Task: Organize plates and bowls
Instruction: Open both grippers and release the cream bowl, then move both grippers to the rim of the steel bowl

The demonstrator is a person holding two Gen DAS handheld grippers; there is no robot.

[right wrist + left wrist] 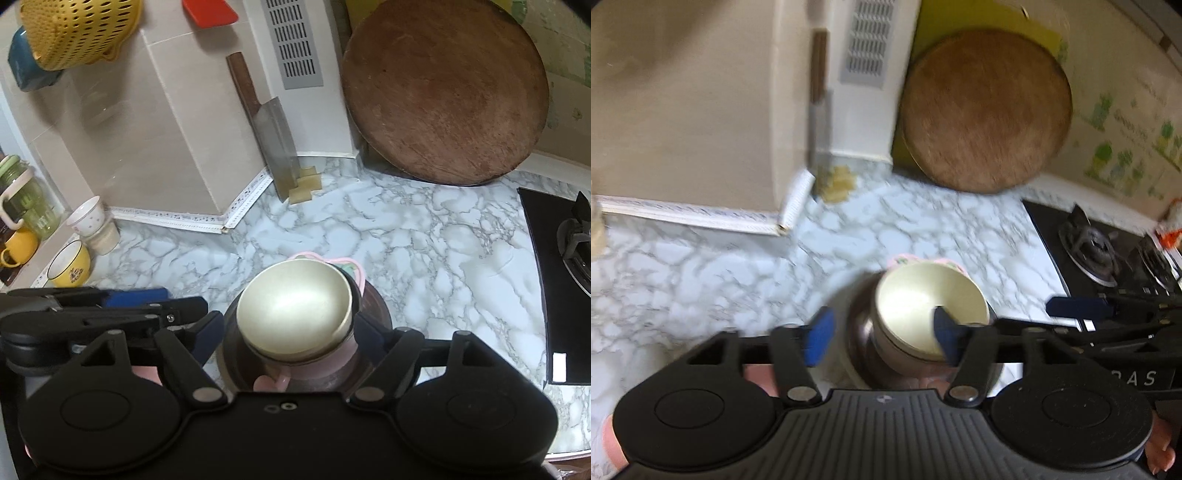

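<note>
A cream bowl (293, 315) (929, 314) sits tilted on top of a stack: a pink cup (310, 363), a dark brown plate (373, 310) (862, 332) and a pink plate (354, 269) (905, 258) behind. The stack rests on the marble counter (406, 240). My right gripper (291, 338) is open, its fingers on either side of the stack. My left gripper (882, 332) is open, with its right finger (945, 332) inside the cream bowl and its left finger (820, 336) outside the stack. The left view is blurred.
A round wooden board (443, 92) leans on the back wall. A cleaver (273, 140) stands in the corner. A gas hob (565, 258) is at the right. A yellow bowl (70, 264), stacked cups (92, 221) and a green jar (22, 195) stand at the left.
</note>
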